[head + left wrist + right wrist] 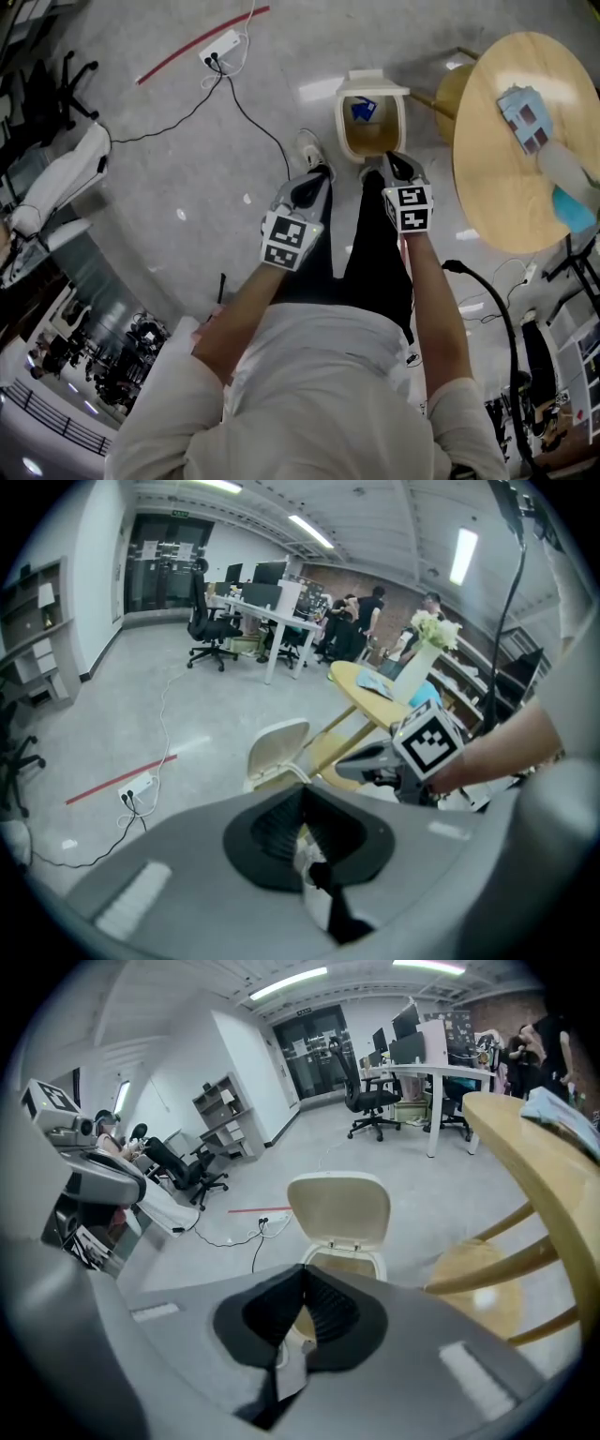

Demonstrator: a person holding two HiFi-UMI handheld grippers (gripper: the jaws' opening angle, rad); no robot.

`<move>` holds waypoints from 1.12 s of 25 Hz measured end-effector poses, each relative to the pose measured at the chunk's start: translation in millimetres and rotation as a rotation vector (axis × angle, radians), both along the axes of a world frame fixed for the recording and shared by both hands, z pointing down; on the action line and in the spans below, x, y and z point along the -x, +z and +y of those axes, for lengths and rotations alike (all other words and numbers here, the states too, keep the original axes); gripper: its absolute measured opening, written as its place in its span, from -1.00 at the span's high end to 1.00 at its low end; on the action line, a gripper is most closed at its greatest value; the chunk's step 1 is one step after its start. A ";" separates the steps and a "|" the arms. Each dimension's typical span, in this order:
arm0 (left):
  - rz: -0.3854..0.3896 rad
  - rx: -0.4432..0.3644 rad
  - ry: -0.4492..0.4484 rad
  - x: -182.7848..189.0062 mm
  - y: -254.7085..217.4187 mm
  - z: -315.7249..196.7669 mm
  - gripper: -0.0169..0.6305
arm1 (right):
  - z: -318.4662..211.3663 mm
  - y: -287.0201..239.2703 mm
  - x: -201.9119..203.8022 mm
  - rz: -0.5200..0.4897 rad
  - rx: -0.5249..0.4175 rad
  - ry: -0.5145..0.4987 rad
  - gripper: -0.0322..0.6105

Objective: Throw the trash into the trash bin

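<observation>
The cream trash bin [399, 124] stands on the floor ahead of me with its lid [372, 86] flipped up. A blue piece of trash [364, 110] lies inside it. My left gripper [316, 175] hangs just left of the bin's near side, my right gripper [399, 162] just above its near rim. In the left gripper view the left gripper [302, 794] is shut with nothing seen between the pads, and the bin [277, 748] lies beyond it. In the right gripper view the right gripper [305, 1275] is shut and empty, right over the bin [342, 1213].
A round wooden table [506, 178] stands right of the bin and carries a tissue box [525, 116] and a blue item [574, 210]. A power strip [220, 46] with black cables and a red strip [202, 42] lie on the floor at the back left. My shoe [313, 150] is beside the bin.
</observation>
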State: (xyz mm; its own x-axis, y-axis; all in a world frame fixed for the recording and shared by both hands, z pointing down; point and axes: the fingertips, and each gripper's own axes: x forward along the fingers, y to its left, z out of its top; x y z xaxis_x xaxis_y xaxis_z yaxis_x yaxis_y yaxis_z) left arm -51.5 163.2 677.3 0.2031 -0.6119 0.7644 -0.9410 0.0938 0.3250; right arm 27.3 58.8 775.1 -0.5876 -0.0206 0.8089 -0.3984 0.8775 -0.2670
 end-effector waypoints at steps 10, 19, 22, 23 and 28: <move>-0.024 -0.038 0.047 2.2 -32.8 -18.0 0.93 | -0.2 -52.9 3.3 -0.034 -0.009 -0.049 0.89; -0.023 -0.038 0.087 5.3 -71.3 -16.5 0.93 | 4.0 -99.0 -12.2 -0.049 -0.023 -0.064 0.89; -0.024 -0.041 0.100 4.2 -84.5 -13.3 0.93 | 4.2 -116.3 -18.5 -0.044 -0.026 -0.060 0.89; -0.025 -0.044 0.105 3.3 -88.2 -13.2 0.93 | 3.9 -121.2 -21.0 -0.042 -0.027 -0.057 0.89; -0.021 -0.068 0.111 -2.2 -110.1 -16.3 0.94 | 3.6 -146.5 -28.9 -0.064 -0.046 -0.045 0.89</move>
